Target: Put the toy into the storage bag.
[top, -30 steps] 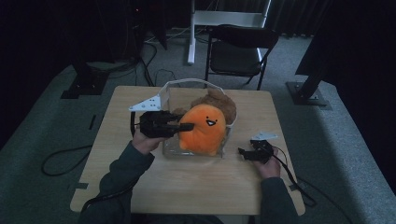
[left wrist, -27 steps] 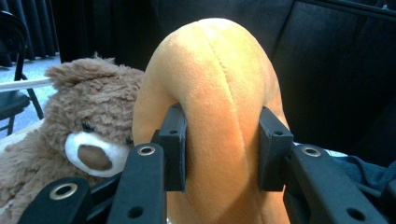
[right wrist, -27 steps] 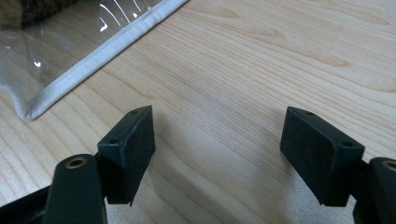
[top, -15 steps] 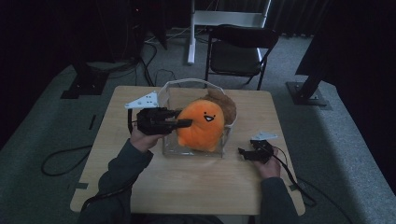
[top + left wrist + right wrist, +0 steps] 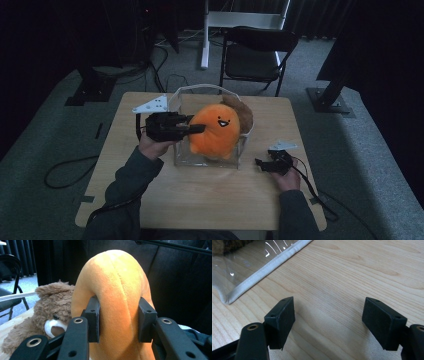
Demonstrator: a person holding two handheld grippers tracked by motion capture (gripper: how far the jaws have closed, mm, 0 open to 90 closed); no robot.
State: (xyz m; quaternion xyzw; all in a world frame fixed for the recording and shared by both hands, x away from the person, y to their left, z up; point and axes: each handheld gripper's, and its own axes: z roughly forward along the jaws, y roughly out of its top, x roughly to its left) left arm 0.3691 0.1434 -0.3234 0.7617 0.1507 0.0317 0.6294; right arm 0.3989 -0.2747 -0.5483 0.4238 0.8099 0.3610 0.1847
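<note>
An orange plush with a smiling face stands in a clear bag with white trim at the table's middle, its upper half above the rim. My left gripper reaches in from the left and is shut on the plush. In the left gripper view both pads squeeze the orange plush into a fold. A brown teddy bear lies behind it, and the brown teddy bear also appears left of the jaws. My right gripper rests low over the table, right of the bag. That right gripper is open, with bare wood between its pads.
The wooden table has free room in front of the bag and at its left. The bag's white-trimmed corner lies just ahead of the right gripper. A black folding chair stands beyond the far edge. Cables trail on the floor.
My left gripper has lifted the orange plush slightly higher in the bag. The right hand and its gripper have stayed where they were.
</note>
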